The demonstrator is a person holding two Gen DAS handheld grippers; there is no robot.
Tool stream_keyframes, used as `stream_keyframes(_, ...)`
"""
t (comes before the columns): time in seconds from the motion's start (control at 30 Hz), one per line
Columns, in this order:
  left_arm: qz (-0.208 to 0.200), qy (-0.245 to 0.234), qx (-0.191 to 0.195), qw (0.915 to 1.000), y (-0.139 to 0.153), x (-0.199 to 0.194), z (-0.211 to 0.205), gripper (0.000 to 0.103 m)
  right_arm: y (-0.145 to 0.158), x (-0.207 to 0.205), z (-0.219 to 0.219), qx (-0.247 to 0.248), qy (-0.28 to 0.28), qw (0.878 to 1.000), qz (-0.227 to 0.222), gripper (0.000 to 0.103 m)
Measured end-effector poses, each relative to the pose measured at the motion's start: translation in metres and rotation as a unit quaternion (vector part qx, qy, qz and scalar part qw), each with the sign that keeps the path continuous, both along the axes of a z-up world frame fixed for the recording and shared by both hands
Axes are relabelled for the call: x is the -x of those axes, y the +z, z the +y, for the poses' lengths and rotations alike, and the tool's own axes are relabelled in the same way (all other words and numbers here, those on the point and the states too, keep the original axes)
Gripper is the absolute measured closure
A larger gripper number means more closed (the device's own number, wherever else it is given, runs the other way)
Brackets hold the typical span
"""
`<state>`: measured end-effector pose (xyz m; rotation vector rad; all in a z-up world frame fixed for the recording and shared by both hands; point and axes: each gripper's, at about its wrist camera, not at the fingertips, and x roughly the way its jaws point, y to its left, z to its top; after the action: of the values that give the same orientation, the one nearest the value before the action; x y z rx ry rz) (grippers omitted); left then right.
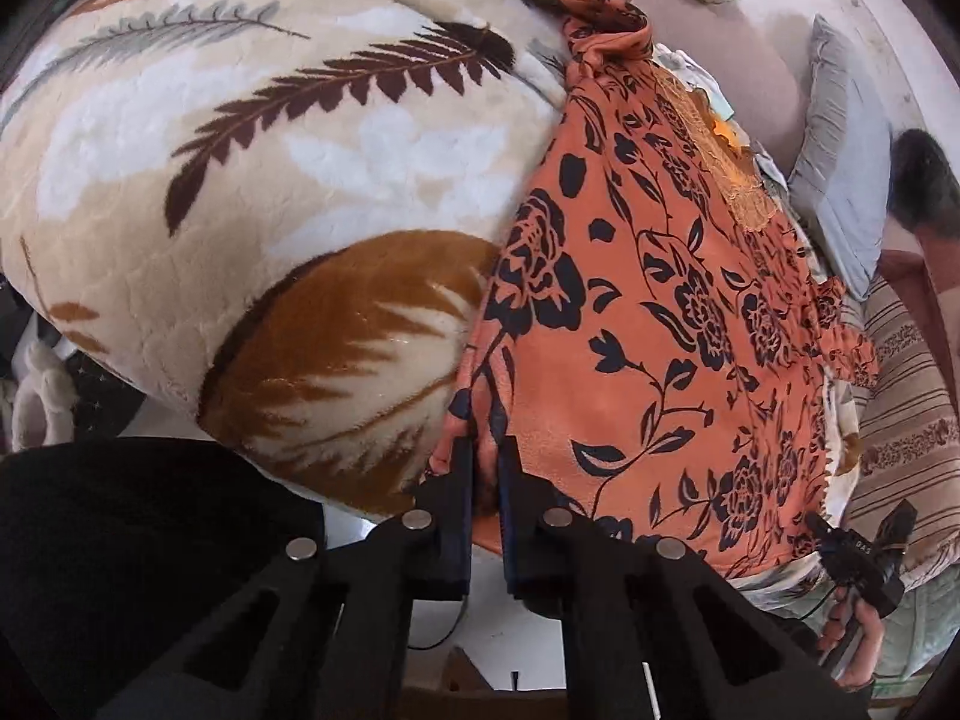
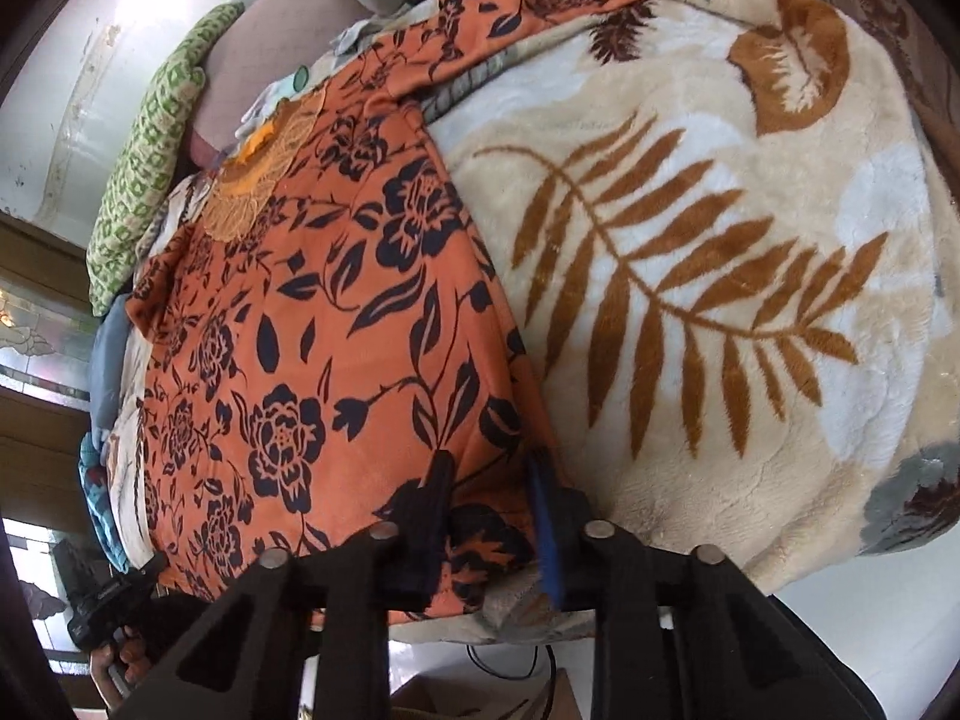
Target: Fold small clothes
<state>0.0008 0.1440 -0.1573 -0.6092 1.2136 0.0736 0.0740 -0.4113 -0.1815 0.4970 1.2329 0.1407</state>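
An orange garment with a black flower print [image 1: 648, 312] lies spread flat on a cream fleece blanket with leaf prints [image 1: 252, 168]. It also shows in the right wrist view [image 2: 312, 324]. My left gripper [image 1: 485, 456] is shut on the garment's near left hem corner. My right gripper [image 2: 489, 471] straddles the garment's near right hem corner with the jaws apart, one finger [image 2: 441, 480] on the cloth and the blue-padded finger [image 2: 543, 498] at its edge on the blanket [image 2: 690, 252]. The other gripper and hand show at each view's edge.
A green patterned pillow [image 2: 150, 180] and a grey pillow [image 1: 840, 168] lie at the far side by the wall. A striped cushion [image 1: 900, 396] sits to the right. The bed's near edge drops to a white floor [image 1: 516, 630] with a cable.
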Motion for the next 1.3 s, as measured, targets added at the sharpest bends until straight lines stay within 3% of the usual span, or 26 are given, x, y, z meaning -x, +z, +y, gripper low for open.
stream_keyframes(0.1,-0.018,0.001,-0.056,0.9983,0.018,0.004,-0.004,0.098,0.003,0.004,0.004,0.002,0.016,1.0,0.008,0.095)
stream_keyframes(0.27,-0.073,0.015,-0.088,0.9933,0.065,0.033,0.0,0.098,0.037,0.041,0.02,0.033,0.065,0.997,-0.011,0.097)
stream_keyframes(0.37,-0.044,0.016,-0.091,0.9948,0.055,0.031,0.002,0.095,0.039,0.062,0.009,0.043,0.055,0.998,-0.008,0.097)
stream_keyframes(0.43,0.001,0.024,-0.104,0.9943,0.037,0.021,0.004,0.094,0.02,0.062,0.003,0.04,0.055,0.997,0.024,0.09)
stream_keyframes(0.47,0.018,0.033,-0.104,0.9938,0.031,0.018,0.007,0.083,0.011,0.06,0.003,0.043,0.056,0.997,0.044,0.083)
stream_keyframes(0.5,0.018,0.043,-0.093,0.9946,0.032,0.017,0.012,0.078,0.004,0.058,0.004,0.054,0.056,0.995,0.06,0.052)
stream_keyframes(0.53,0.006,0.051,-0.085,0.9951,0.037,0.017,0.015,0.065,0.003,0.057,0.005,0.065,0.058,0.994,0.062,0.019)
stream_keyframes(0.57,-0.01,0.061,-0.085,0.9945,0.047,0.017,0.02,0.049,0.01,0.056,0.002,0.059,0.054,0.996,0.041,0.017)
stream_keyframes(0.63,-0.041,0.081,-0.093,0.9915,0.067,0.016,0.024,0.035,0.028,0.048,-0.017,0.015,0.014,1.0,0.001,0.017)
stream_keyframes(0.7,-0.088,0.085,-0.097,0.9877,0.091,0.006,0.022,0.034,0.049,0.036,-0.044,-0.031,-0.029,0.998,-0.046,0.017)
stream_keyframes(0.8,-0.163,0.059,-0.117,0.9779,0.122,-0.031,0.002,0.034,0.087,-0.006,-0.096,-0.066,-0.094,0.984,-0.134,0.017)
stream_keyframes(0.9,-0.218,0.007,-0.133,0.9667,0.136,-0.078,-0.034,0.034,0.107,-0.066,-0.141,-0.083,-0.151,0.969,-0.178,0.017)
stream_keyframes(0.97,-0.228,-0.026,-0.136,0.9637,0.132,-0.115,-0.059,0.034,0.107,-0.11,-0.171,-0.062,-0.184,0.963,-0.185,0.018)
stream_keyframes(1.07,-0.205,-0.08,-0.139,0.9655,0.109,-0.183,-0.104,0.034,0.094,-0.169,-0.219,-0.039,-0.229,0.956,-0.178,0.023)
stream_keyframes(1.13,-0.193,-0.103,-0.147,0.9646,0.096,-0.209,-0.126,0.034,0.081,-0.205,-0.249,-0.029,-0.252,0.953,-0.166,0.038)
stream_keyframes(1.2,-0.188,-0.123,-0.156,0.9619,0.083,-0.234,-0.145,0.034,0.073,-0.226,-0.269,-0.022,-0.27,0.948,-0.17,0.04)
stream_keyframes(1.3,-0.188,-0.137,-0.171,0.9573,0.065,-0.265,-0.166,0.034,0.069,-0.257,-0.278,0.023,-0.261,0.951,-0.166,0.04)
